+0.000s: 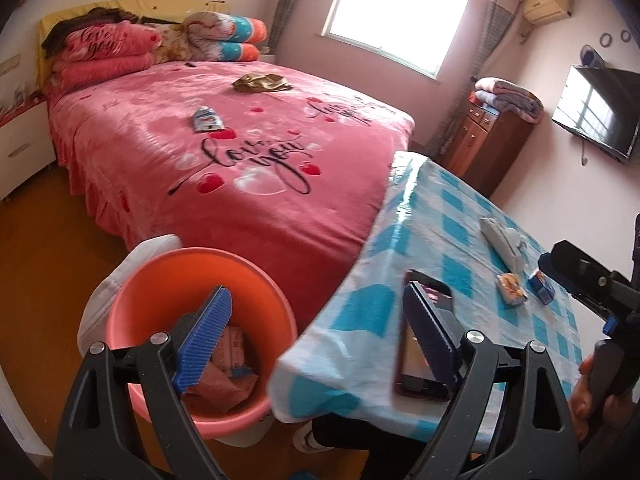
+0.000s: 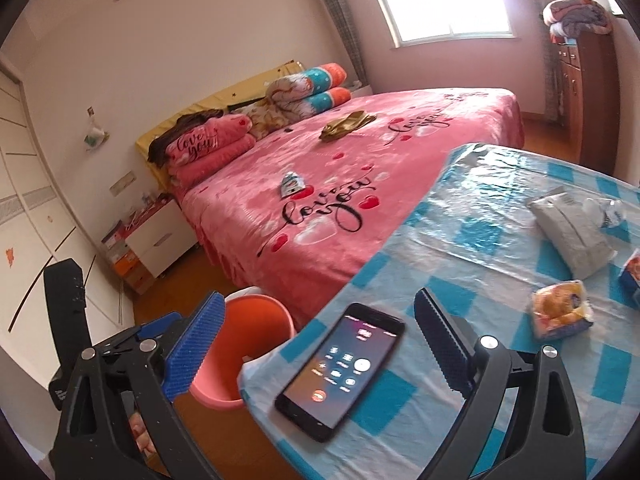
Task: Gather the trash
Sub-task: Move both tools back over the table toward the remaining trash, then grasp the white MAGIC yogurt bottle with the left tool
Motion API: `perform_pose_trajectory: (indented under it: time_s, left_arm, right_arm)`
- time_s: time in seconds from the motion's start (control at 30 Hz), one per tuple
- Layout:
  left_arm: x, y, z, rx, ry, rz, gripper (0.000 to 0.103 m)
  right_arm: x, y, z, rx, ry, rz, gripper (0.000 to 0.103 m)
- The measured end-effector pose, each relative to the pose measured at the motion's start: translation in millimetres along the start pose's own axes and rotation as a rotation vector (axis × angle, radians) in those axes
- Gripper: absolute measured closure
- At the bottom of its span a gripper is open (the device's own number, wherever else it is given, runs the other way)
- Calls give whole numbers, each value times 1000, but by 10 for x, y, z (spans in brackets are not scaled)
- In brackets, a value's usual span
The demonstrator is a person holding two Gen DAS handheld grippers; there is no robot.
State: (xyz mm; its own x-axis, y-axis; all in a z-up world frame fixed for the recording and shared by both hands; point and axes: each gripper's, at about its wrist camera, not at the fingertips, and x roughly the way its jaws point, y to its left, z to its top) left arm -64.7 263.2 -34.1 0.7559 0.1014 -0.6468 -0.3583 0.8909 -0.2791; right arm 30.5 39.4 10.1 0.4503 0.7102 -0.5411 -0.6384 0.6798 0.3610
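Right wrist view shows both the right tongs (image 2: 316,344) and left tongs (image 1: 316,336) wide open and empty, so the phone (image 2: 340,368) risks being binned instead of the snack wrapper (image 2: 560,314).

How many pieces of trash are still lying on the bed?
2: a small blue-white wrapper mid-bed near the "love you" print, and a crumpled gold wrapper farther up toward the pillows. More could be hidden behind the table.

bin (image 1: 160,280) salmon-pink | tablecloth (image 1: 400,340) blue-white check | bedspread (image 1: 280,208) pink, red hearts
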Motion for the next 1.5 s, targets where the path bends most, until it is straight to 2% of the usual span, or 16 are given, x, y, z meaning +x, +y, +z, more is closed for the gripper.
perform_pose_trajectory:
  time_s: [0.4,0.77,1.1,1.3,1.37,1.5]
  left_arm:
    - [103,-633,-34,104,37,-39,15]
    - [231,-1218,-99,211,78,-72,15]
    - [489,-1903,18,324,90,-110,15]
    - [765,-2510,208,408,103,-206,15]
    - [953,-2782,290,462,144,-294,15]
    - [1268,-3242,417,559,164,-365,15]
  right_arm:
    - [-305,-572,-100,77,-61,-52,9]
    - [-606,-1353,-157,231,-124,-104,9]
    - [-831,-2121,-331,384,-162,-190,9]
    - [-986,-2622,-459,499,-178,-234,9]
    - [-1018,-2763,-493,538,-180,-239,9]
    - [-1065,-2950,-566,589,-174,-228,9]
